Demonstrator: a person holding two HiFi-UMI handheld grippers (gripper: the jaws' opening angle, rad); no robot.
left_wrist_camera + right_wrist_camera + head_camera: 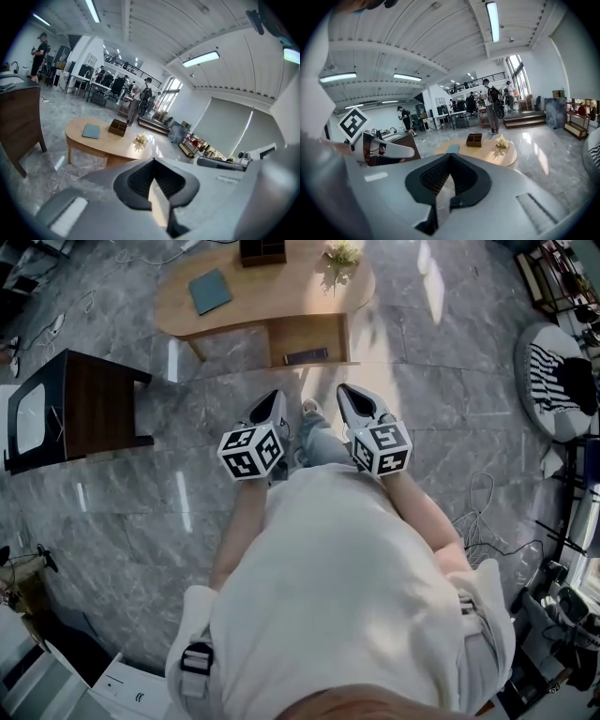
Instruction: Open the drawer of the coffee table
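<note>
The oval wooden coffee table (281, 292) stands on the floor ahead of me, some way off. Its boxy drawer part (307, 334) sits under the tabletop and has a dark strip (307, 356) at its front edge. My left gripper (275, 396) and right gripper (343, 390) are held side by side in front of my body, both pointing at the table and well short of it. Both are shut with nothing between the jaws. In the left gripper view the shut tips (153, 160) lie below the table (101, 143). The right gripper's tips (451, 155) also show the table (506, 155) beyond them.
On the tabletop lie a blue book (209, 290), a dark divided box (262, 249) and a small flower bunch (341, 254). A dark side table (89, 404) stands at the left, with a striped round seat (562, 381) and loose cables (487, 512) at the right. People stand far behind.
</note>
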